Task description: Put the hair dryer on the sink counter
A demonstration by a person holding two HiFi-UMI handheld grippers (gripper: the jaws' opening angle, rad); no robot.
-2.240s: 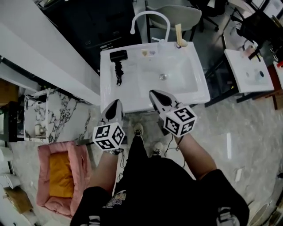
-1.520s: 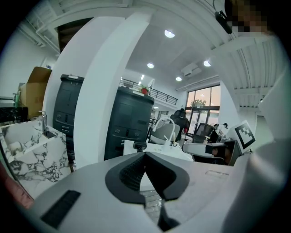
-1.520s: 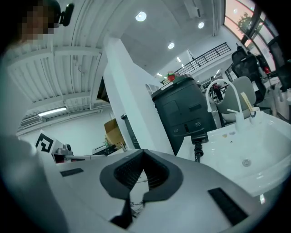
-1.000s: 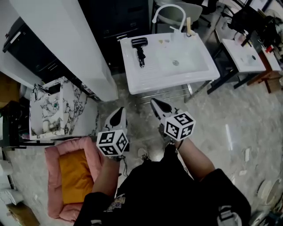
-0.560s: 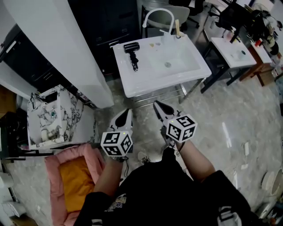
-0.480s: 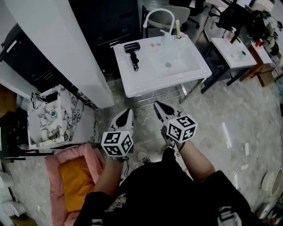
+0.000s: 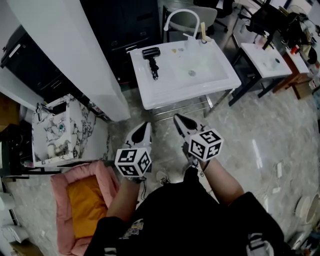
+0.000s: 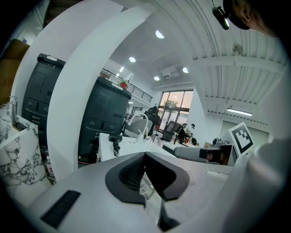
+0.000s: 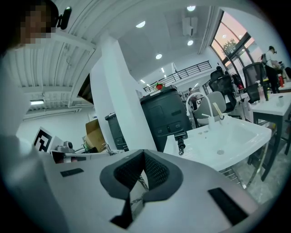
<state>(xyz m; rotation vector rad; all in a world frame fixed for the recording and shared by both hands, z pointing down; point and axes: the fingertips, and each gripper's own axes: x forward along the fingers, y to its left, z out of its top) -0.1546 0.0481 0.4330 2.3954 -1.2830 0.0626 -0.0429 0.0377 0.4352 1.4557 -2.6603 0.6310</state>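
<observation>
Closest in: your forearms, each w/ a gripper held out over the marble floor point(image 7: 250, 150). L gripper point(image 7: 145, 125): jaws pressed together, pads meeting, nothing btwn them. R gripper point(image 7: 176, 118): same, jaws closed tip to tip, empty. The two sit side by side, apart from each other. On the floor to your L is a pink pet bed point(image 7: 59, 182) w/ an orange cushion point(image 7: 86, 200) in it. Just past it is a marble-pattern unit point(image 7: 75, 120). Further out, ahead of both grippers and well apart from them, is the white sink counter point(image 7: 172, 92) on a metal frame. The hair dryer point(image 7: 151, 53) lies flat on the counter's L part, beside the basin point(image 7: 202, 62), head toward the back edge, handle toward you. A curved white faucet point(image 7: 181, 14) stands at the back, w/ a dark cabinet point(image 7: 120, 25) behind.
</observation>
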